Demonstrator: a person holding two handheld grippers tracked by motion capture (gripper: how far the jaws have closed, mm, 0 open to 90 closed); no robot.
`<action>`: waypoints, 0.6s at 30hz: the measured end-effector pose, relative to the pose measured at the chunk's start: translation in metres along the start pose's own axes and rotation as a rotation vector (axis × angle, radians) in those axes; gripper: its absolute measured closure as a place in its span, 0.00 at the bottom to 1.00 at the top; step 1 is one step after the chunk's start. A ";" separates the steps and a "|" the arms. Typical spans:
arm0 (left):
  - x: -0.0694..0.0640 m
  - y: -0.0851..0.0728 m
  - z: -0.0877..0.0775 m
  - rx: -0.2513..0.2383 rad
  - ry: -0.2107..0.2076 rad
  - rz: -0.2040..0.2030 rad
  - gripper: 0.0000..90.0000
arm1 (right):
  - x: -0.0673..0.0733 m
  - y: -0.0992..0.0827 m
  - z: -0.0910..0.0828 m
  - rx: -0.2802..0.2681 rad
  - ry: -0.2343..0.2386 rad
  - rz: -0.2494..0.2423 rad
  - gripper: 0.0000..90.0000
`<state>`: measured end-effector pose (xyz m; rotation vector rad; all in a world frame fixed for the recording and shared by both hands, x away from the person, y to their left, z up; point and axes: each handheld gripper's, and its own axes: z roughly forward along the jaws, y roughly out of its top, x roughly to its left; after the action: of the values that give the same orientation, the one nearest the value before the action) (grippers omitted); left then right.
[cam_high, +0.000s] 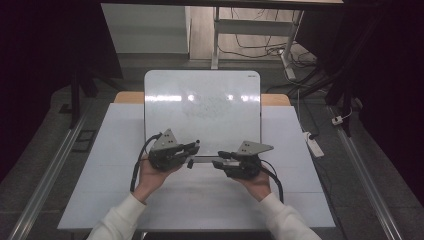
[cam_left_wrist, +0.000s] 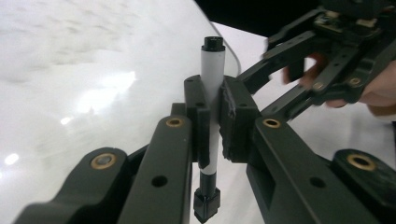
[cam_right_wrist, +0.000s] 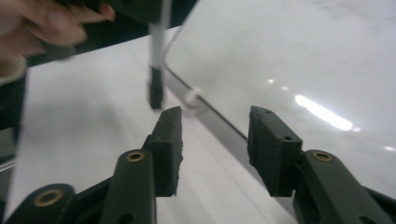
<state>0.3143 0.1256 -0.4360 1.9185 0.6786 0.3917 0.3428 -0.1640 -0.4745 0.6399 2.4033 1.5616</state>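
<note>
The left gripper (cam_left_wrist: 212, 119) has its jaws clamped across the white barrel of a marker (cam_left_wrist: 211, 70), held crosswise with its black cap (cam_left_wrist: 206, 205) protruding free, probably so the cap can be pulled. Just beyond, the right gripper (cam_right_wrist: 215, 140) hangs with jaws parted and empty, facing that cap. Under both lies the whiteboard (cam_high: 202, 107), flat on the table (cam_high: 300, 195).

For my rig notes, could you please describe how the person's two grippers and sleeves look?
Both the left gripper and the right gripper are black linkage frames with brass-coloured pivot pins, square black pads and a grey three-cornered plate on top. A black cable trails from each. The sleeves are white.
</note>
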 end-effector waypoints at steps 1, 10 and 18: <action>0.002 0.000 -0.003 0.003 0.011 -0.001 0.91 | -0.004 -0.005 -0.007 0.005 -0.036 -0.006 0.57; 0.020 0.000 -0.027 -0.001 0.094 -0.027 0.90 | -0.019 -0.027 -0.043 0.014 -0.190 -0.044 0.53; 0.037 -0.004 -0.041 -0.001 0.134 -0.073 0.90 | -0.030 -0.052 -0.077 0.033 -0.296 -0.047 0.51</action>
<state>0.3198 0.1786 -0.4235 1.8729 0.8332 0.4772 0.3265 -0.2589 -0.4914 0.7563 2.2104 1.3074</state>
